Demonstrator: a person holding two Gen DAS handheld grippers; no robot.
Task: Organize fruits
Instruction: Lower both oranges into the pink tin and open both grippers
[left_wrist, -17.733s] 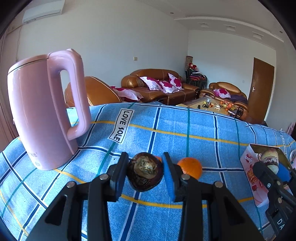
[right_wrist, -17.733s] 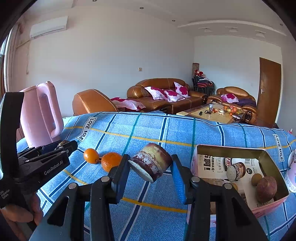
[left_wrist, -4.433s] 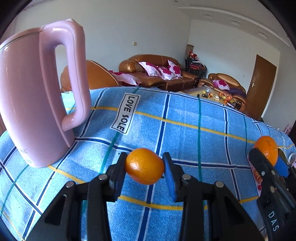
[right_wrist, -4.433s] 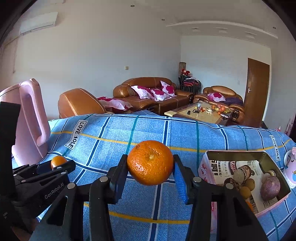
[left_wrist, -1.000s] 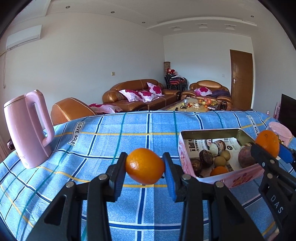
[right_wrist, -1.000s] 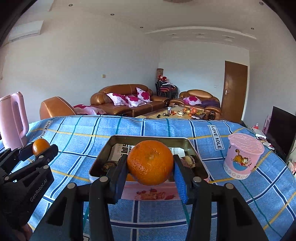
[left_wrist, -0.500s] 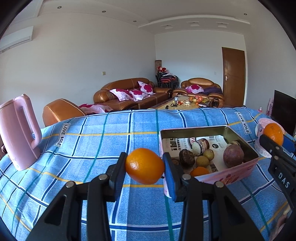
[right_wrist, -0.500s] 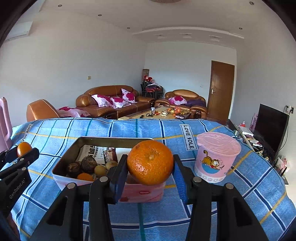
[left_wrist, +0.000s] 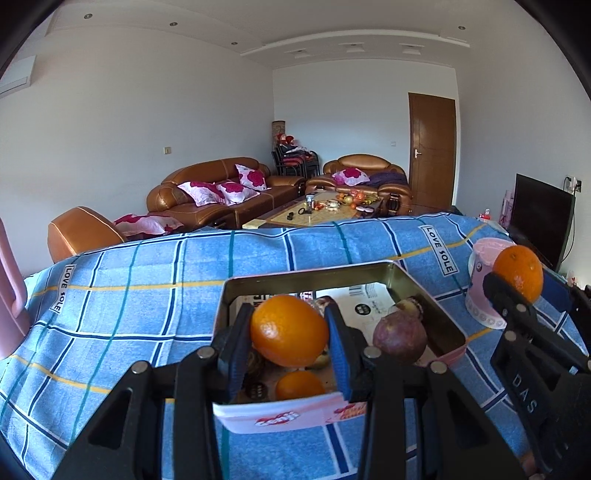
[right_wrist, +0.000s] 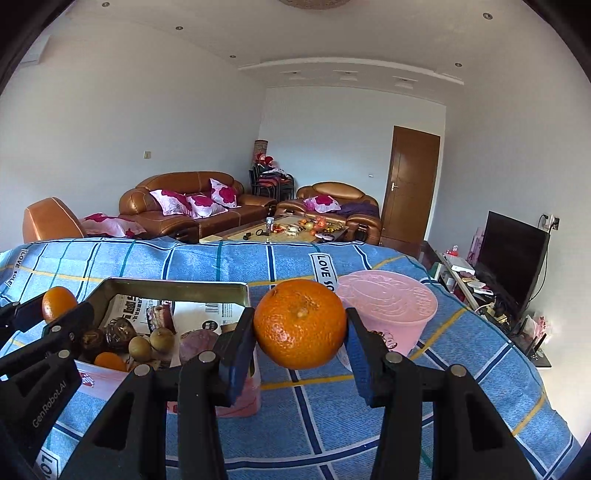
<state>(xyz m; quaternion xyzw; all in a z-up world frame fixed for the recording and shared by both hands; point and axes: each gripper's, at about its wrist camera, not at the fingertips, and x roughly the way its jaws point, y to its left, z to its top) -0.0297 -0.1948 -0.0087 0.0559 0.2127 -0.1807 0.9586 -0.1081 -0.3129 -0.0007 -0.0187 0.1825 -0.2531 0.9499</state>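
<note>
The left gripper (left_wrist: 290, 332) pinches an orange (left_wrist: 289, 329) above the tin (left_wrist: 310, 273); the right gripper (right_wrist: 300, 334) pinches a mandarin (right_wrist: 300, 334), with the pink cup (right_wrist: 388, 310) at its 2 o'clock.

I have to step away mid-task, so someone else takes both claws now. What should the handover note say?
Left claw: shut on a smooth orange, held over the tin box.
Right claw: shut on a dimpled orange, to the right of the box, in front of the pink cup.
Done: several fruits already lie in the box, including a small orange and a purple fruit.
Left: release both oranges into the box.
</note>
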